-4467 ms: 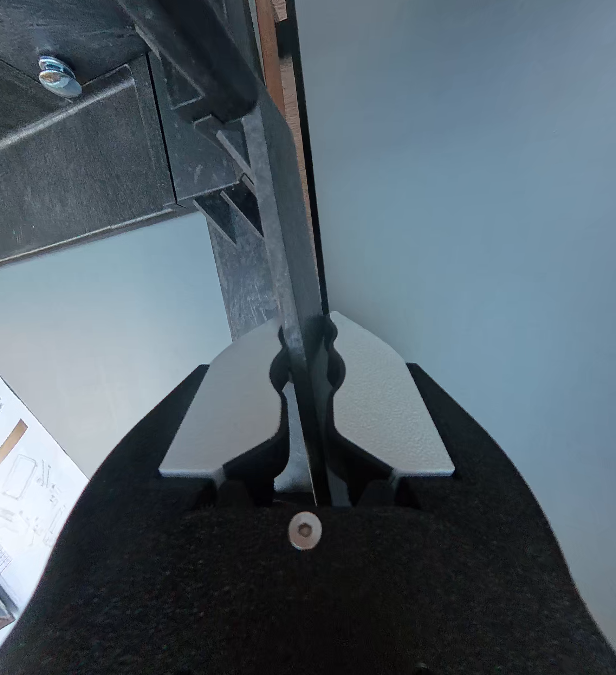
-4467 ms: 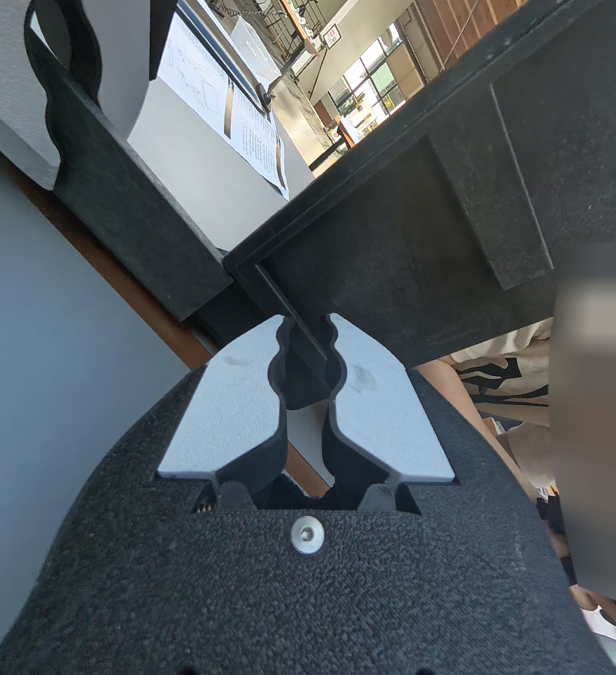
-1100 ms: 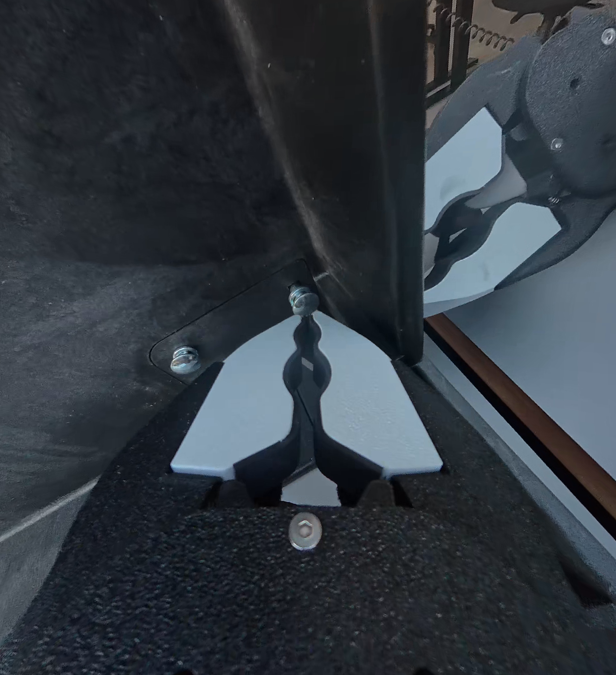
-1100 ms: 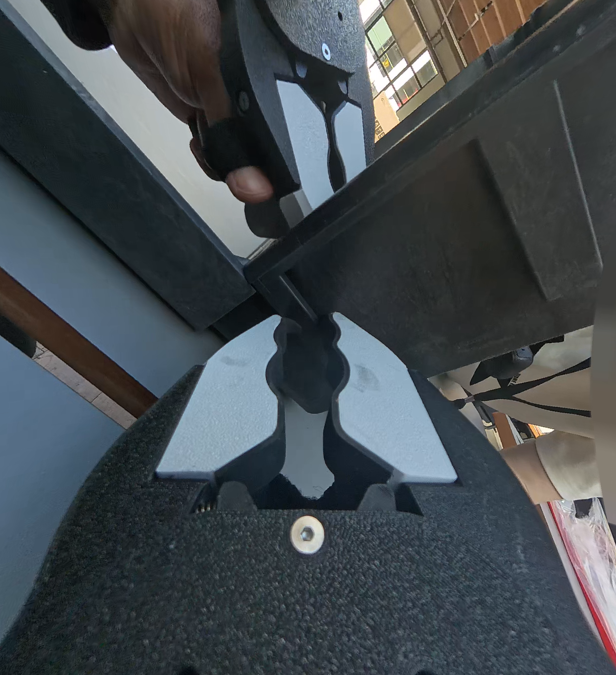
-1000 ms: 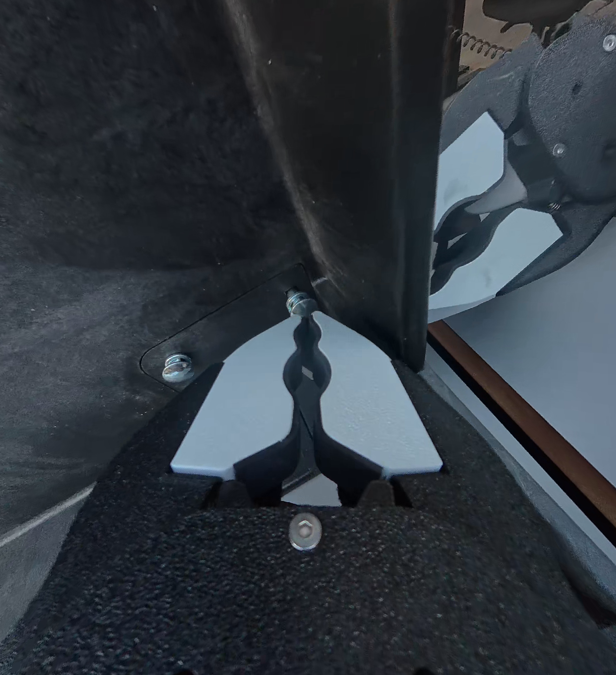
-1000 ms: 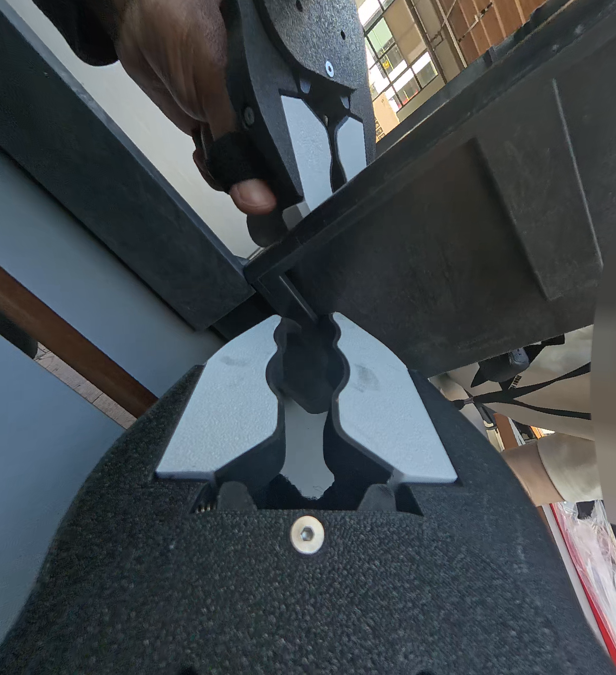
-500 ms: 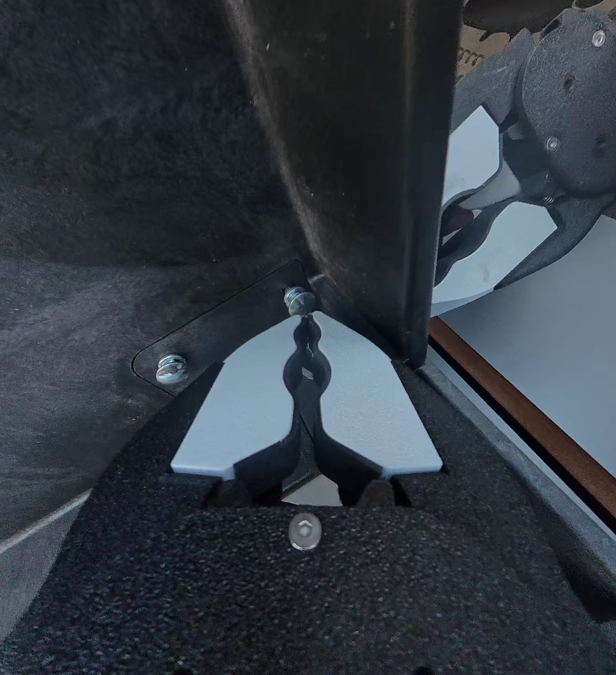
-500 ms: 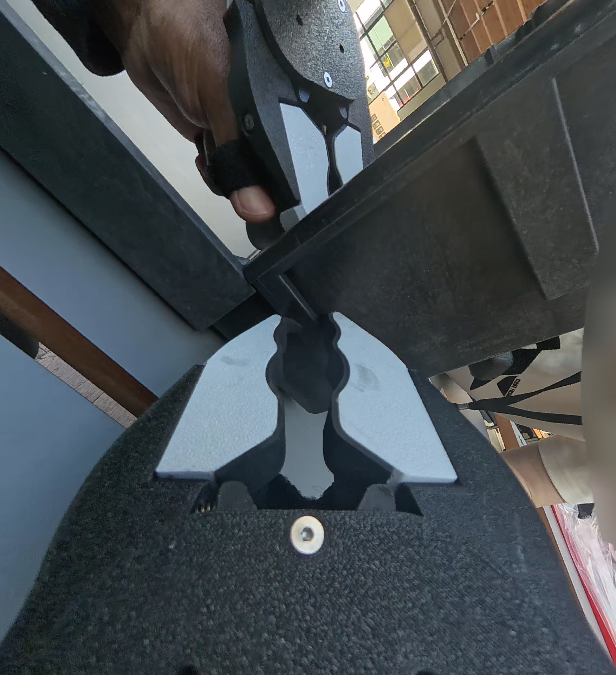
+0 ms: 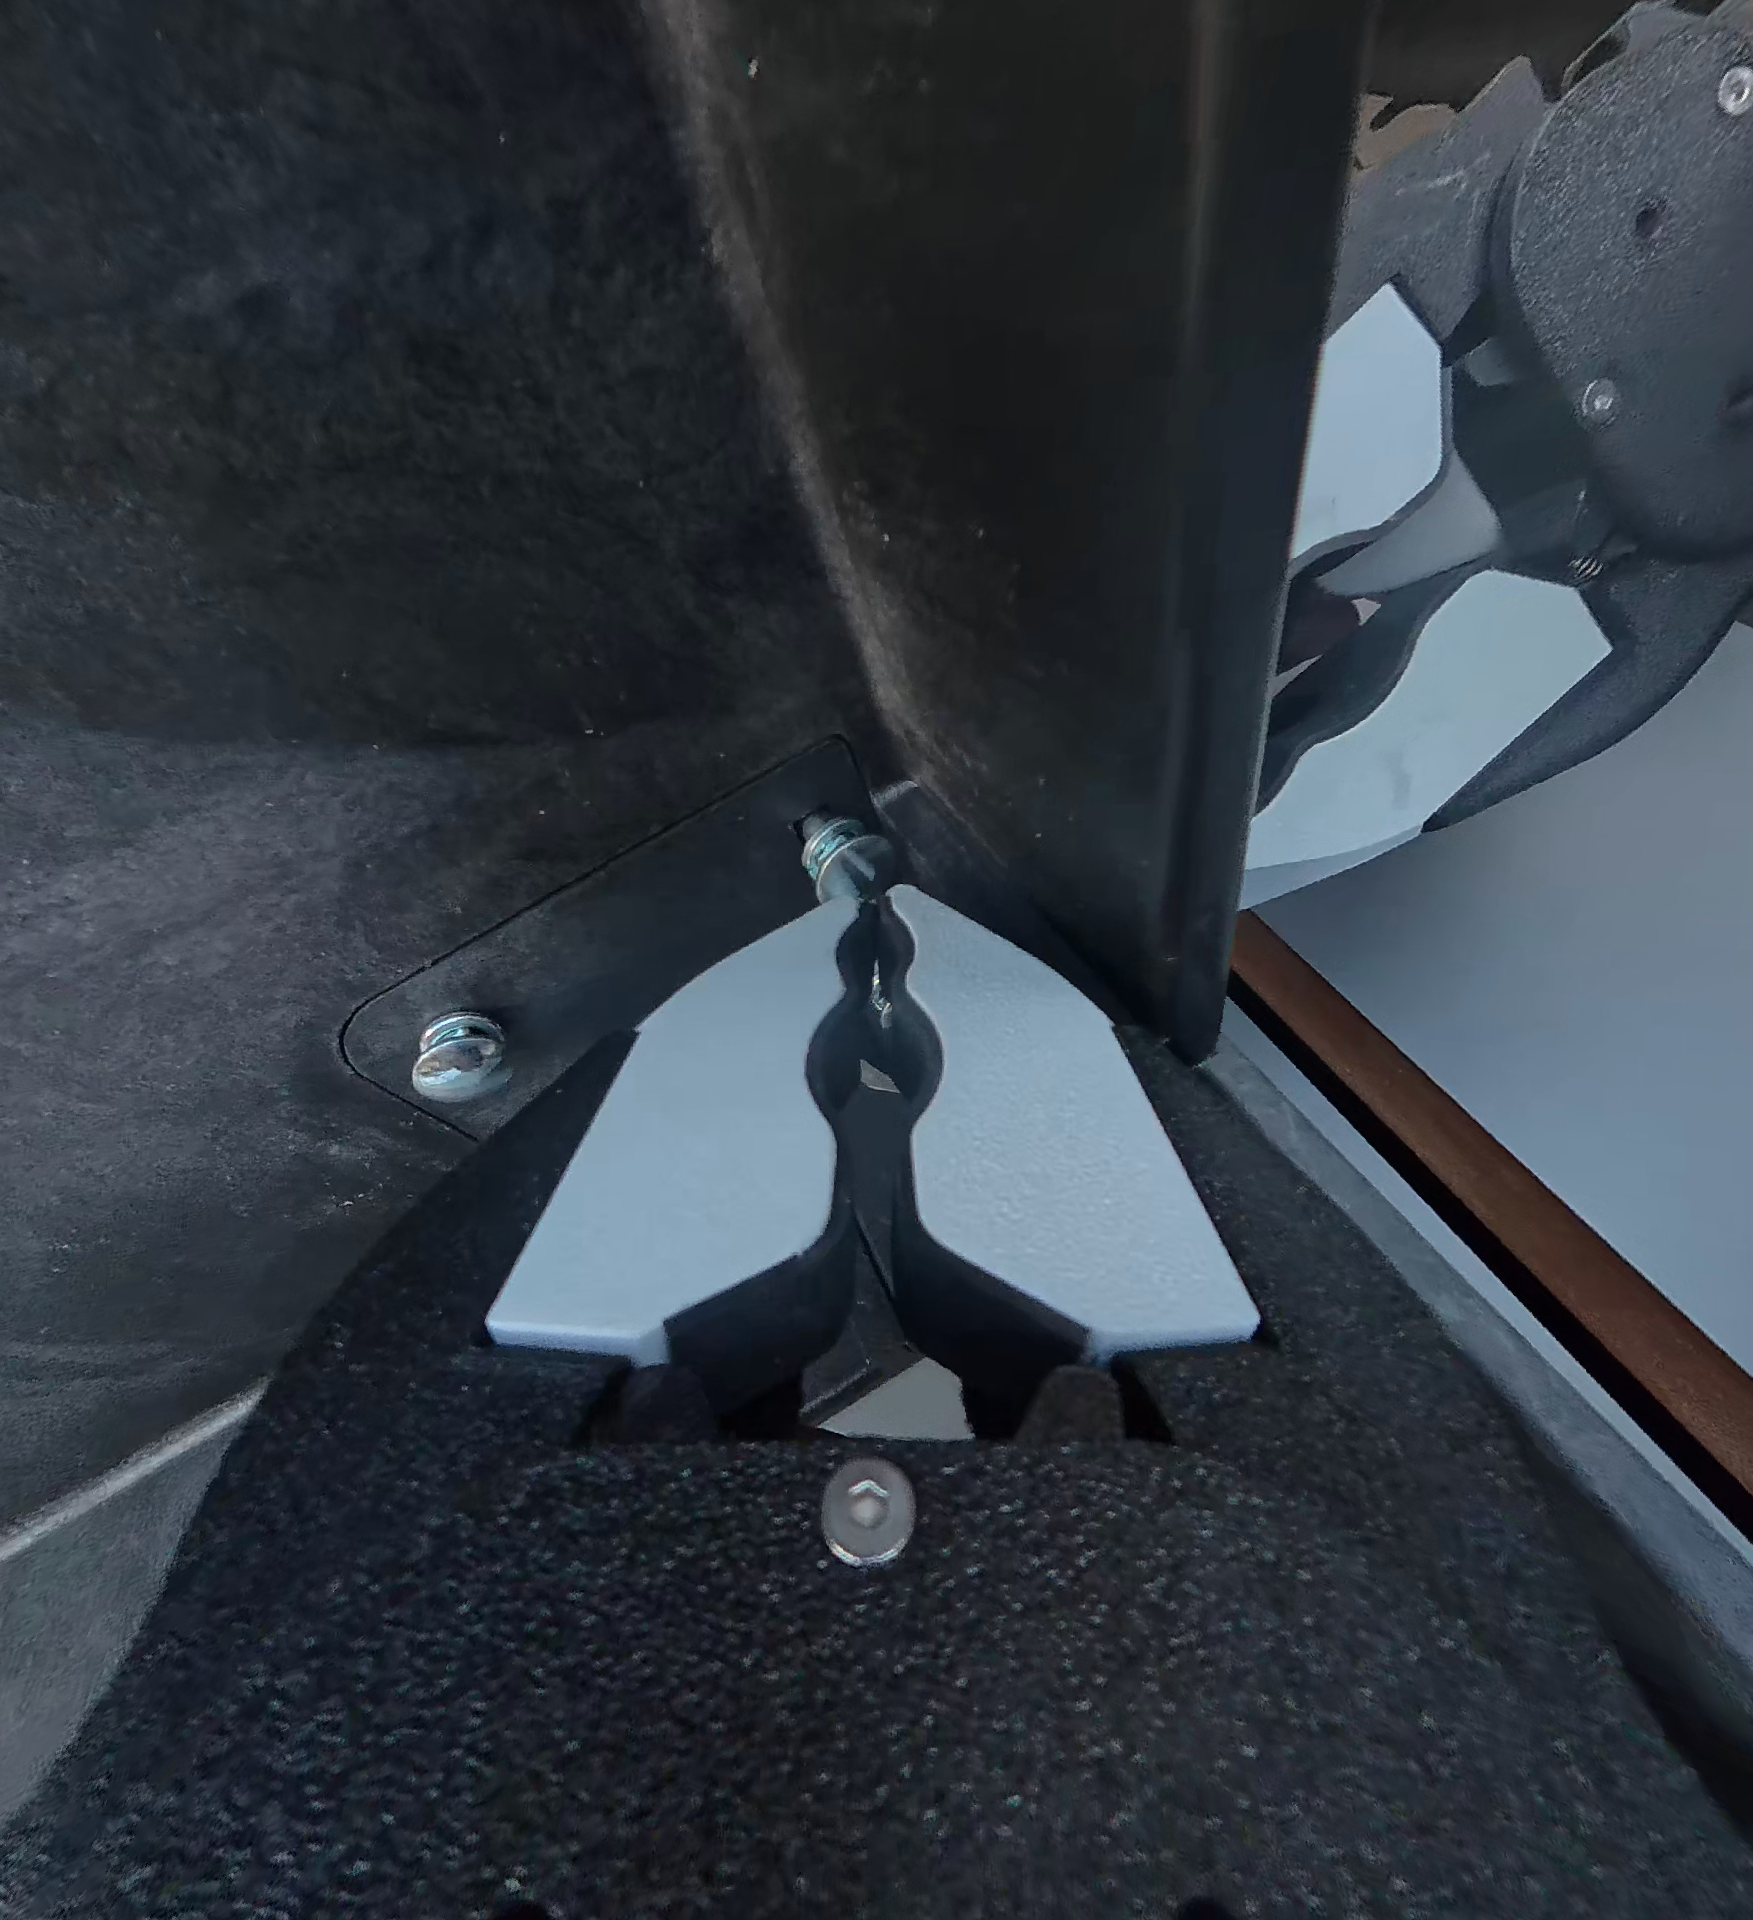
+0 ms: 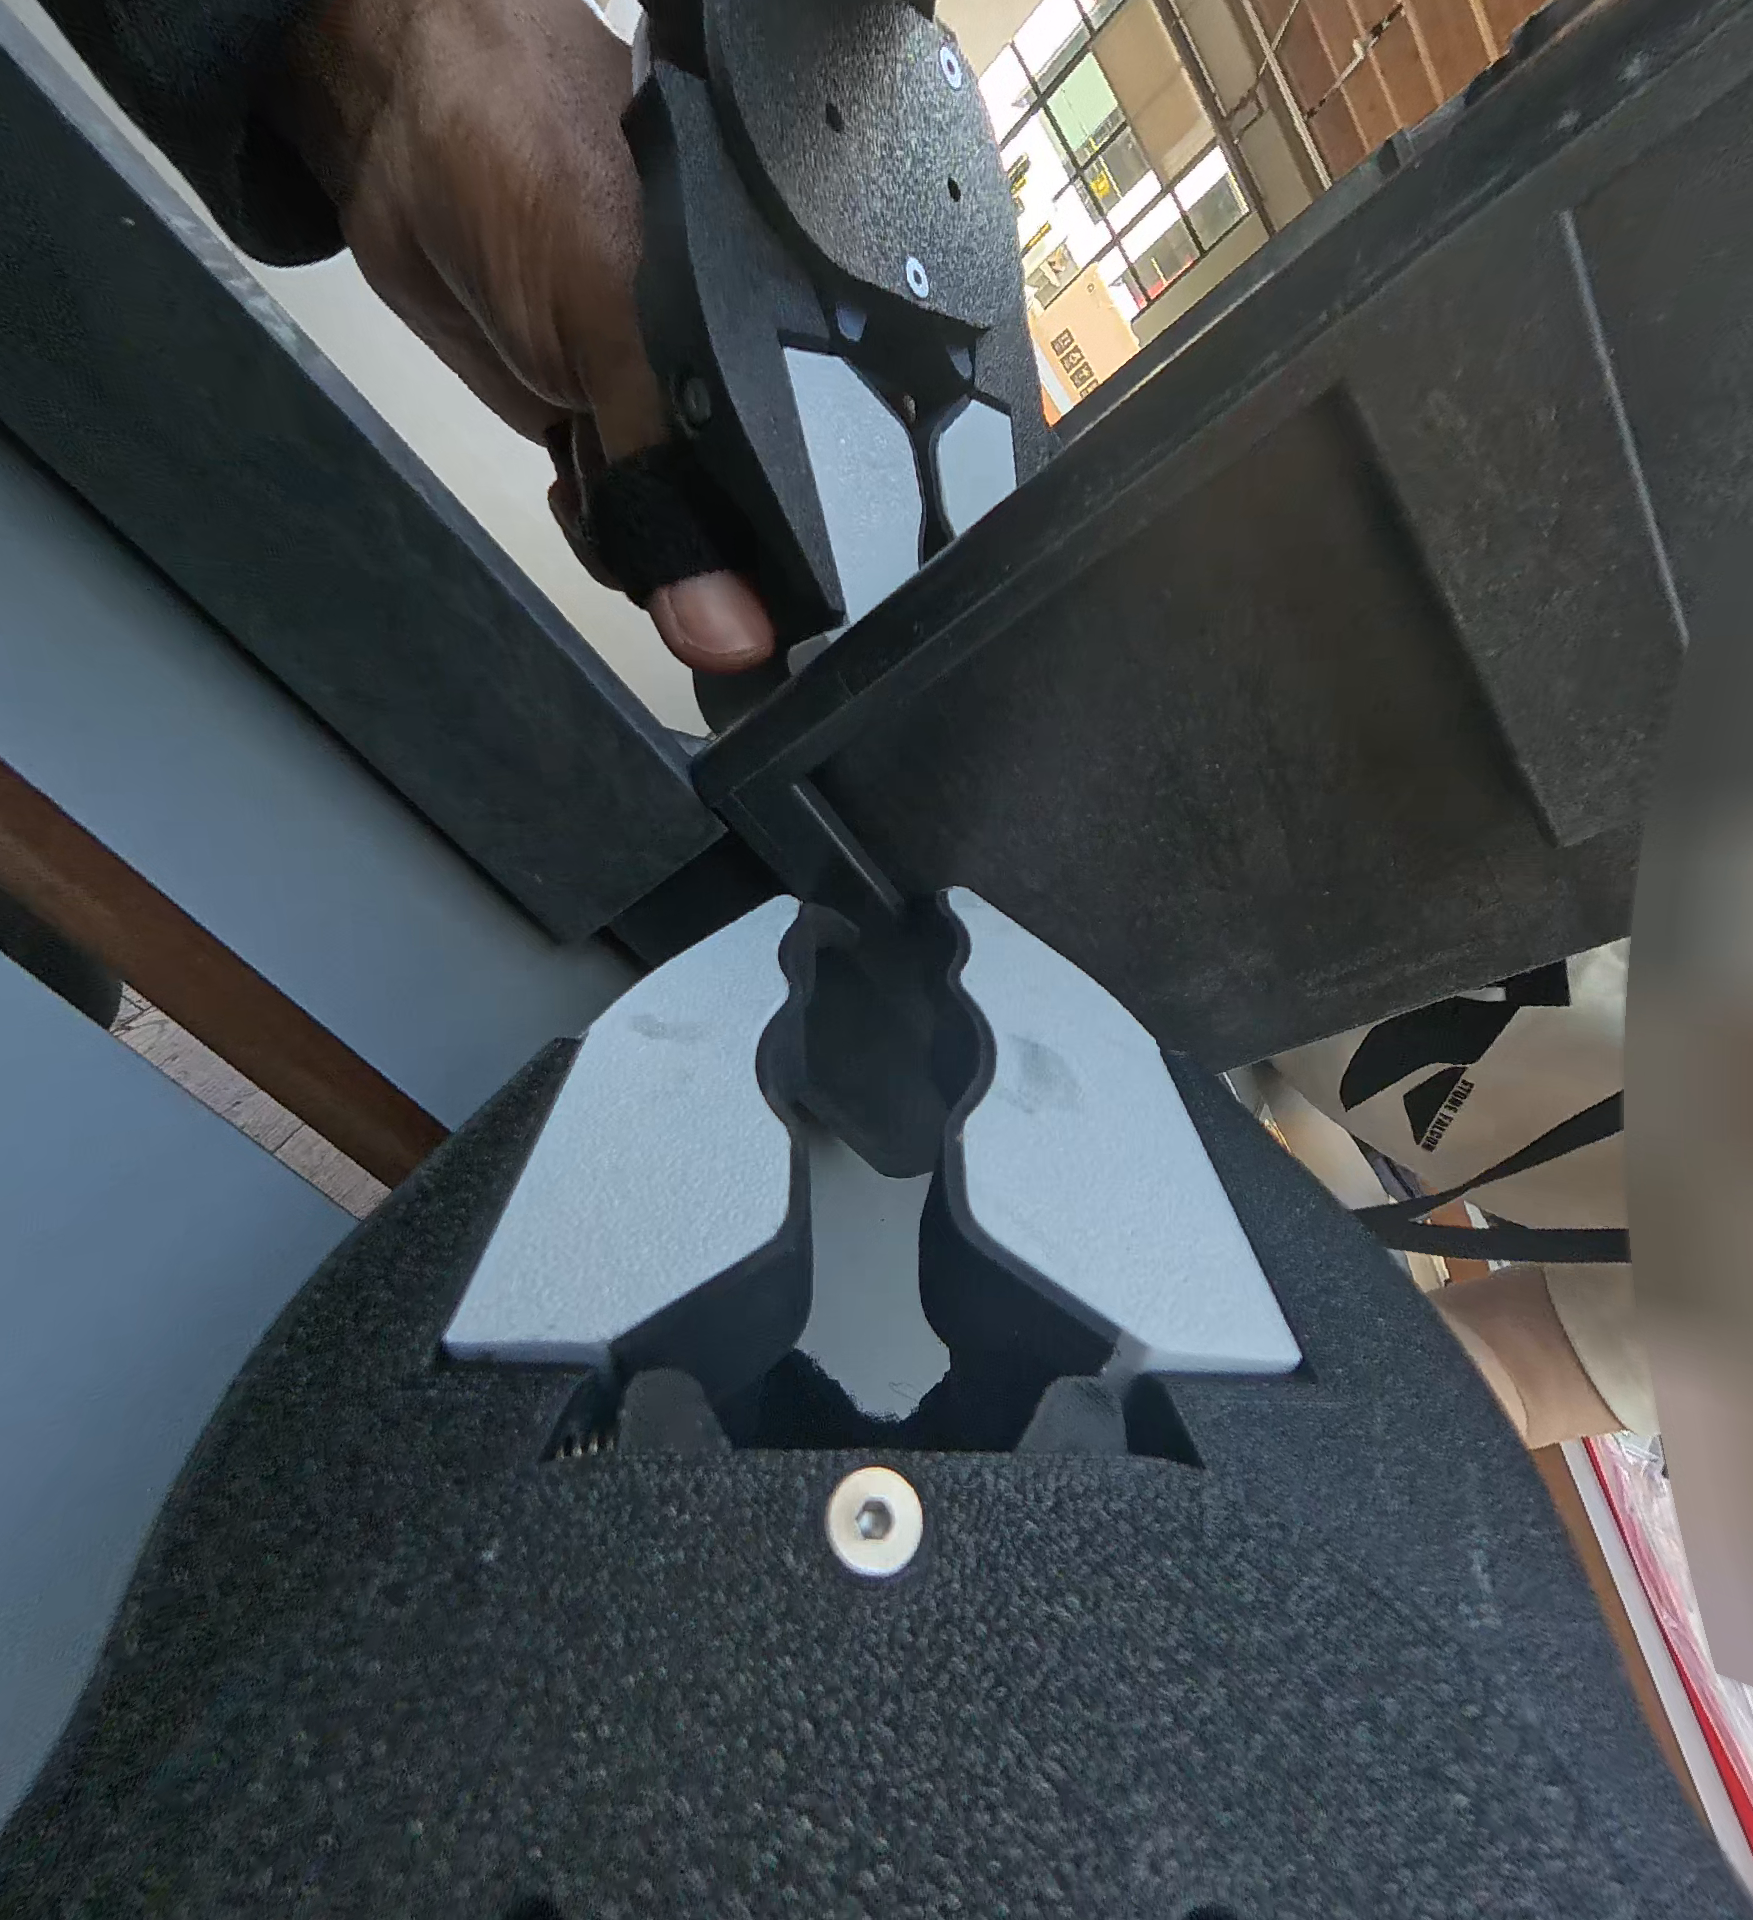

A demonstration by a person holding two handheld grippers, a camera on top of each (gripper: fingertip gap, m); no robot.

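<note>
1. Left tongs [image 9: 877,914]: we find them clenched, tips together right at the head of a silver screw [image 9: 841,847] that stands partly out of a flat black metal bracket plate [image 9: 643,935]. Whether the tips pinch the screw or only touch it, we cannot tell. Risk: the thin tips may slip off the head, or tilt the screw so its thread binds.
2. Second silver round-headed screw [image 9: 456,1049]: seated at the far-left end of the bracket plate, untouched.
3. Black felt-lined box panel [image 9: 1007,416]: it rises just right of the bracket plate. Risk: the tongs' body may scrape it in so tight a corner.
4. Right tongs [image 10: 877,925]: closed on the corner post of the black box [image 10: 1215,748], the dark edge filling the gap. Risk: a grip this near the corner may let the box pivot or drop away.
5. Grey surface [image 9: 1630,987]: right of the panel; a slipped screw could roll there.
</note>
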